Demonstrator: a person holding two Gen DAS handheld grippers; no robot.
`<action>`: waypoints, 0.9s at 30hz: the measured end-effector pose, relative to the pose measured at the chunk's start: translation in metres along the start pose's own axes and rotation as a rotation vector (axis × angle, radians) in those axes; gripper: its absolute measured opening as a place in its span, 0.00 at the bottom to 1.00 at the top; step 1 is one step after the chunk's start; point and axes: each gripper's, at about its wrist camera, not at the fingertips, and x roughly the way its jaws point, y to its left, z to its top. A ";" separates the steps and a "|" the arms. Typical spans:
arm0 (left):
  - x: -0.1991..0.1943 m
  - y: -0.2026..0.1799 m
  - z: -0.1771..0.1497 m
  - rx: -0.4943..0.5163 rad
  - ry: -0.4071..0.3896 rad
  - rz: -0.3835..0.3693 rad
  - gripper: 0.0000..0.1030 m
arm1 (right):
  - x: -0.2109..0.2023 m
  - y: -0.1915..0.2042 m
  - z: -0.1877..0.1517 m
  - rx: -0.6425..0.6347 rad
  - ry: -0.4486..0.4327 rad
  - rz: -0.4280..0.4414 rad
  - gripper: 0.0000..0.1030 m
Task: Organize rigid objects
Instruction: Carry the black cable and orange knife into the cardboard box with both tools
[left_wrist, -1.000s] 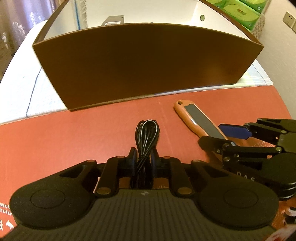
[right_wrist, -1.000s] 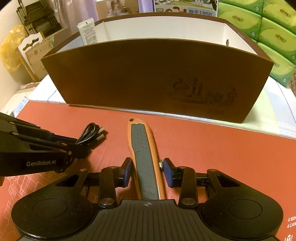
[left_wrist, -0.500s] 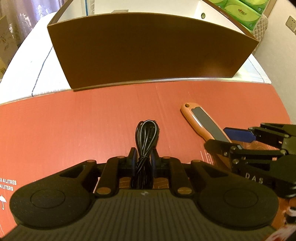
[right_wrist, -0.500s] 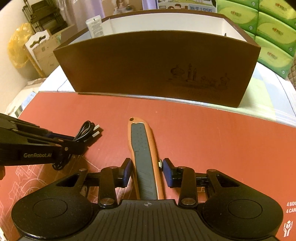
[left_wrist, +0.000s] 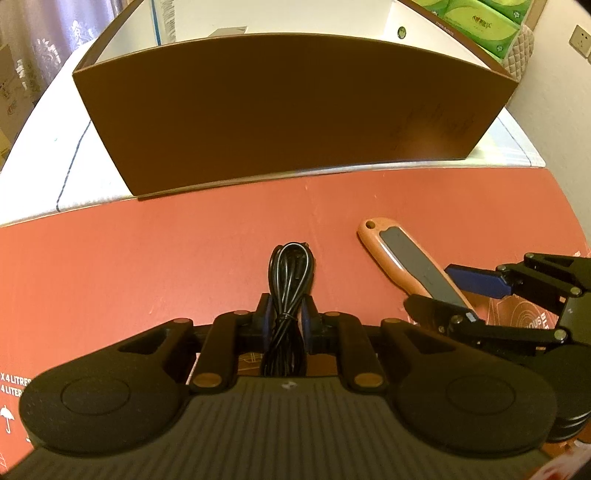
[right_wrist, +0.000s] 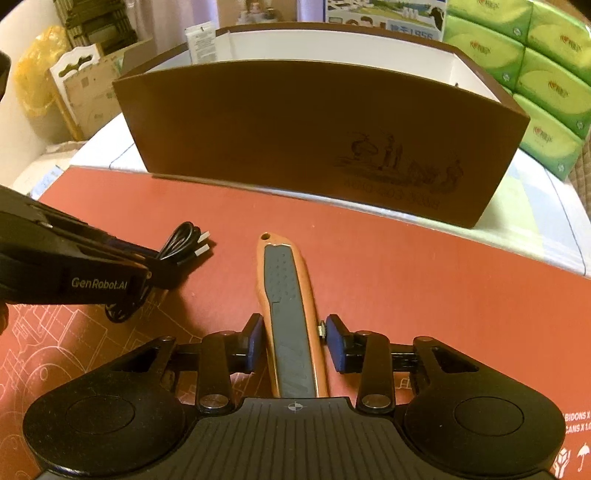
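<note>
Gripping a coiled black cable, left gripper has jaws shut tight on it over red cardboard. Right gripper clamps orange utility knife, w/ brown box just behind both.

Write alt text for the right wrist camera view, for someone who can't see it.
The right gripper clamps an orange utility knife with a grey grip over a red cardboard sheet. At left, the left gripper holds a coiled black cable; a brown open box stands behind.
</note>
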 end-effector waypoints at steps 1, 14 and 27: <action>0.000 0.000 0.000 -0.002 0.000 0.000 0.12 | 0.000 -0.001 0.000 0.004 0.000 0.004 0.32; -0.017 0.002 0.002 -0.011 -0.032 -0.004 0.11 | -0.015 -0.011 0.005 0.024 -0.032 0.044 0.31; -0.039 -0.001 0.011 -0.005 -0.078 -0.002 0.11 | -0.036 -0.015 0.012 0.032 -0.069 0.047 0.31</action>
